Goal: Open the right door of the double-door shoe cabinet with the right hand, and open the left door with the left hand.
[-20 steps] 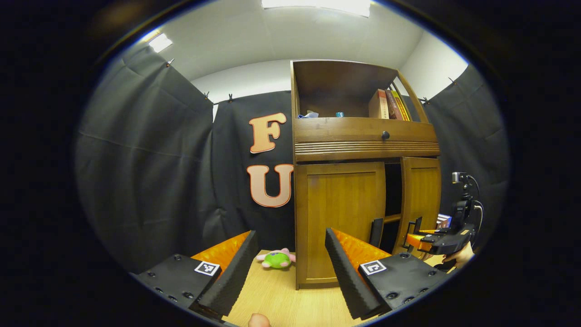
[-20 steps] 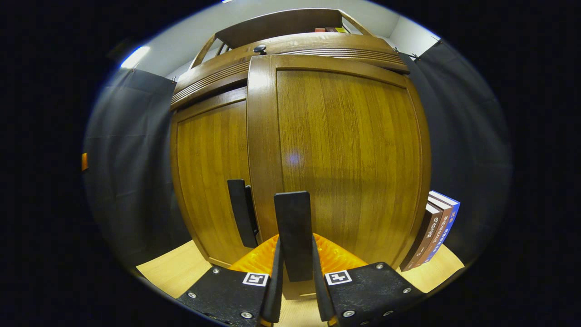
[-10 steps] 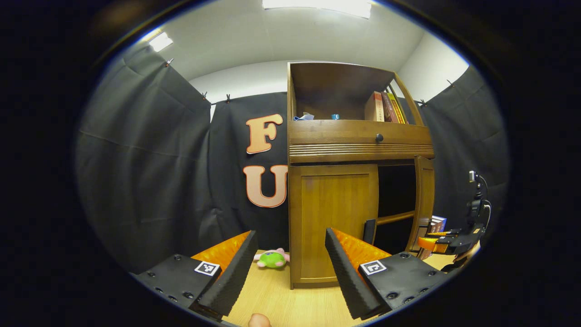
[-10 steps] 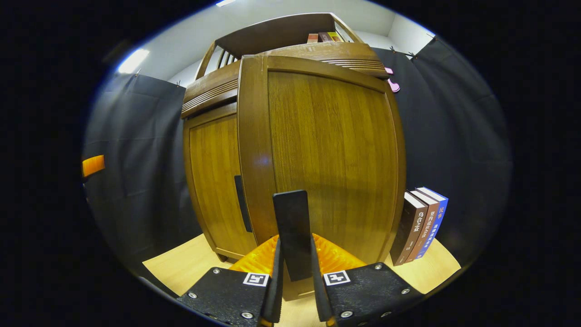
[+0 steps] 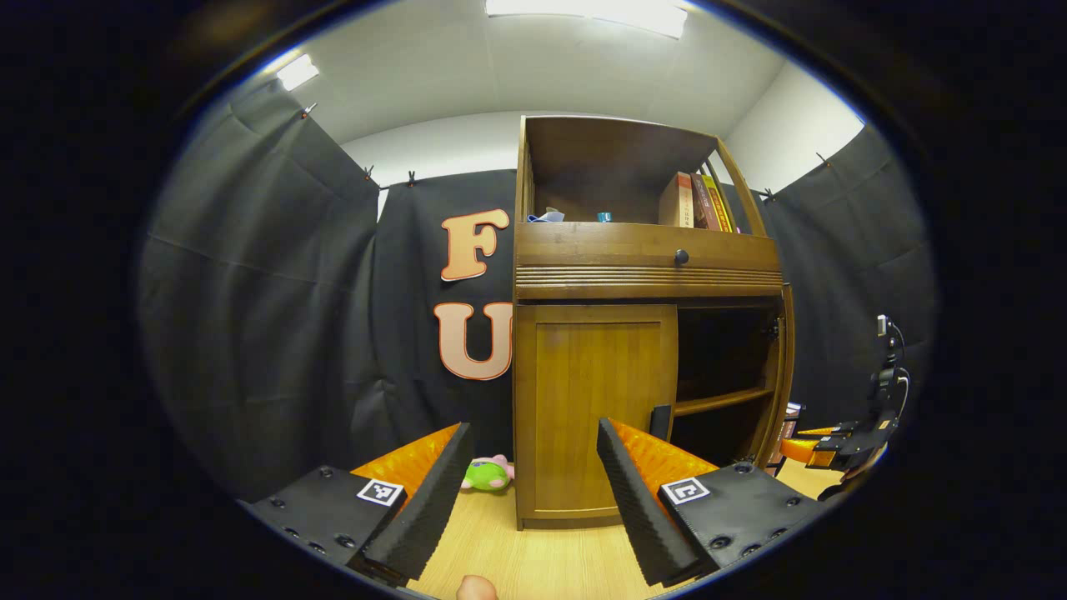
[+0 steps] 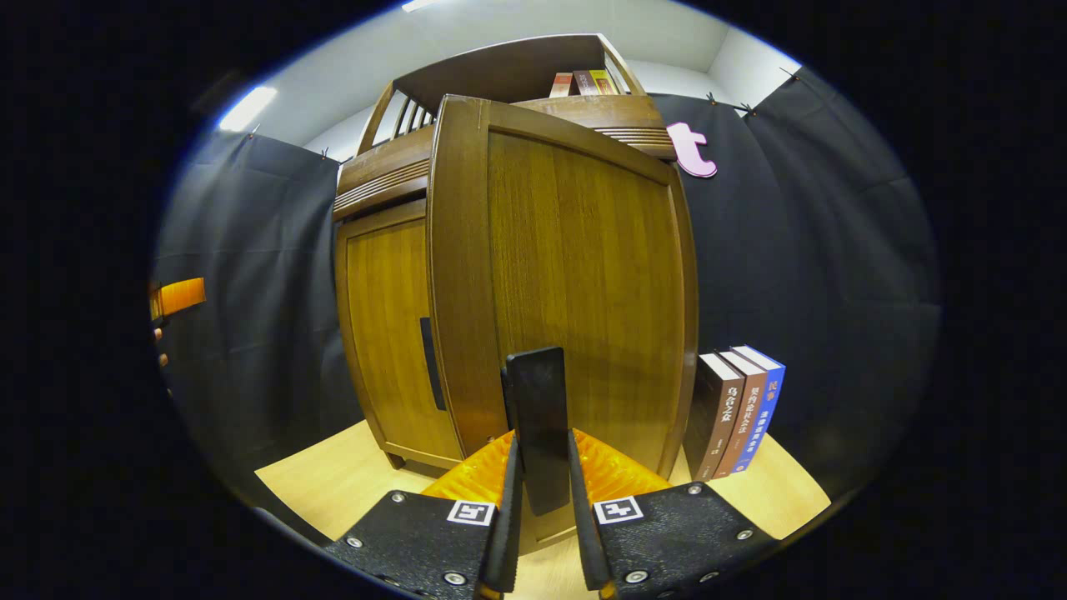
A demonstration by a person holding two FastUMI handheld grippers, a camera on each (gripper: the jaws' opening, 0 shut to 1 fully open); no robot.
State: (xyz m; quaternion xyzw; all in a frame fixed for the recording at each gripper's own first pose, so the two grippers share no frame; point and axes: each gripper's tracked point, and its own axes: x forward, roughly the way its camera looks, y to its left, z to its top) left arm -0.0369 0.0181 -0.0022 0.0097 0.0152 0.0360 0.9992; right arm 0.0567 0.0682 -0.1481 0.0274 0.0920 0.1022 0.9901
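While the left gripper (image 5: 529, 492) hangs back with jaws wide and holding nothing, a plush toy (image 5: 488, 473) lies on the surface (image 5: 542, 562) left of the cabinet (image 5: 642, 258). Its left door (image 5: 596, 408) is closed, handle (image 5: 659, 422) untouched. To the right, the right door (image 6: 575, 283) stands swung out, exposing a shelf (image 5: 721, 402). The right gripper (image 6: 538, 517) has its jaws clamped on that door's handle (image 6: 538, 417). Books (image 6: 738, 408) stand just beside the door.
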